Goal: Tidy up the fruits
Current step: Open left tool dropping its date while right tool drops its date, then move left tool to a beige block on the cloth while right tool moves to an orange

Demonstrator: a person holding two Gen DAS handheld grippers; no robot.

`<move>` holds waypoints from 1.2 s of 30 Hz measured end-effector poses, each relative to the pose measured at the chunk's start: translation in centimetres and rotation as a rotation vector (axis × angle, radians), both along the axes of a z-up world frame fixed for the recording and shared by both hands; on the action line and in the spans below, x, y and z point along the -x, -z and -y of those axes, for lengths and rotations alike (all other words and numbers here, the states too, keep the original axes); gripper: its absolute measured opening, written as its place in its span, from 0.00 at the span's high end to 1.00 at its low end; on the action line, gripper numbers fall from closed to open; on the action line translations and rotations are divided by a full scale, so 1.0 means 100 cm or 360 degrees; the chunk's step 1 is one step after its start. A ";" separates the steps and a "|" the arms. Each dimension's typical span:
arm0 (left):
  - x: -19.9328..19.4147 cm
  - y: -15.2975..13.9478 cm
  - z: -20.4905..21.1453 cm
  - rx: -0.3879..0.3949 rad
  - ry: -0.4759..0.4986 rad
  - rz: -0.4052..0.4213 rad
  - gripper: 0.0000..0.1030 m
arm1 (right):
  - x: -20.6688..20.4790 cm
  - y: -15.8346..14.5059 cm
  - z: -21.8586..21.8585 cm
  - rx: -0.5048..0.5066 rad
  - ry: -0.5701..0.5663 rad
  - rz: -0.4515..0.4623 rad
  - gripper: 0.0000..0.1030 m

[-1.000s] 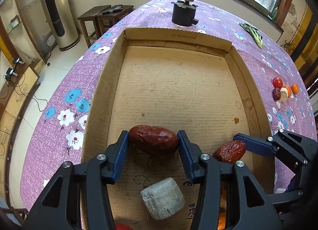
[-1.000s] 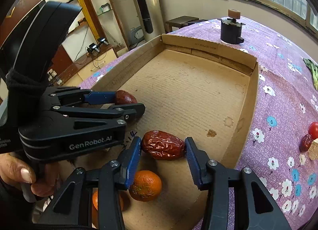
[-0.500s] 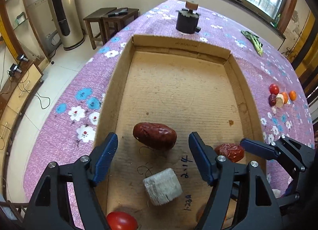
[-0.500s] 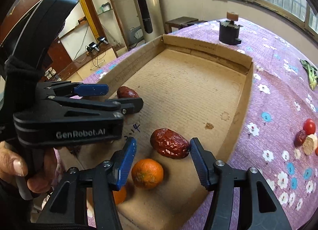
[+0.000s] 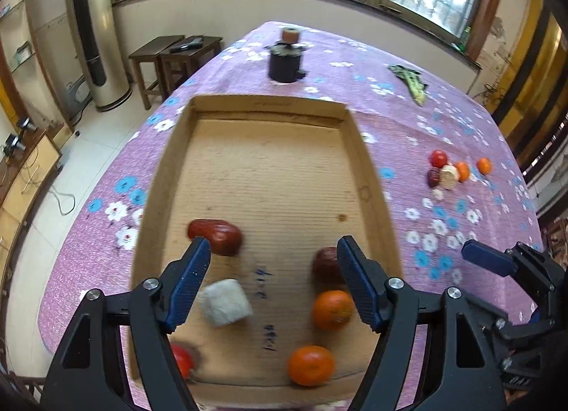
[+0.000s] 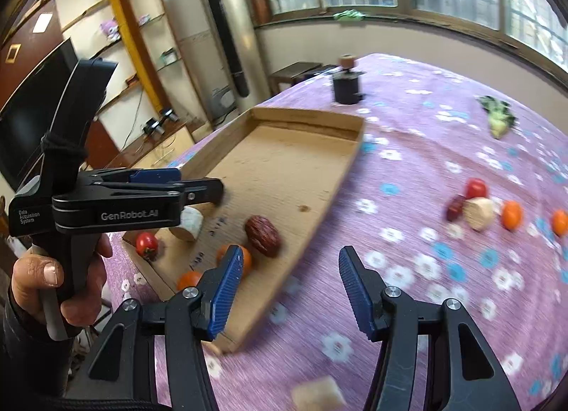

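Now both tools empty, tray rim near

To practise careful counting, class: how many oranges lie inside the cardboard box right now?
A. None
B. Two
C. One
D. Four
B: the left wrist view shows two oranges in the box, one beside a date and one nearer the front edge; the other oranges sit out on the tablecloth.

Two black plastic hand-held grippers, the left gripper, the right gripper, ribbed blue finger pads, silver screws, white "GenRobot.AI" lettering, dark sleeve
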State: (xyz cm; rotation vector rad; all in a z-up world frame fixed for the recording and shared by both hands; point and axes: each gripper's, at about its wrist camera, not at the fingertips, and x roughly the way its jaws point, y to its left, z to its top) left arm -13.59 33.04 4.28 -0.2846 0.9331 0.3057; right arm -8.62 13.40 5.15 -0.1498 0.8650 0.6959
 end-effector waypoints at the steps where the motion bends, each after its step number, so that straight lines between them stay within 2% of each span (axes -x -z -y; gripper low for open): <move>1: -0.001 -0.002 0.004 -0.0003 0.0014 0.0005 0.29 | 0.002 -0.002 0.007 -0.0004 0.0021 0.0005 0.44; 18: -0.010 -0.017 0.076 -0.0015 0.0251 0.0035 0.29 | 0.016 -0.005 0.109 -0.0024 0.0327 0.0018 0.44; 31: -0.006 -0.010 0.127 0.0004 0.0441 -0.0005 0.29 | 0.012 0.000 0.148 -0.0031 0.0459 0.0016 0.44; 36: -0.001 -0.005 0.146 0.0025 0.0605 -0.0007 0.29 | -0.001 -0.001 0.154 -0.0025 0.0488 0.0048 0.44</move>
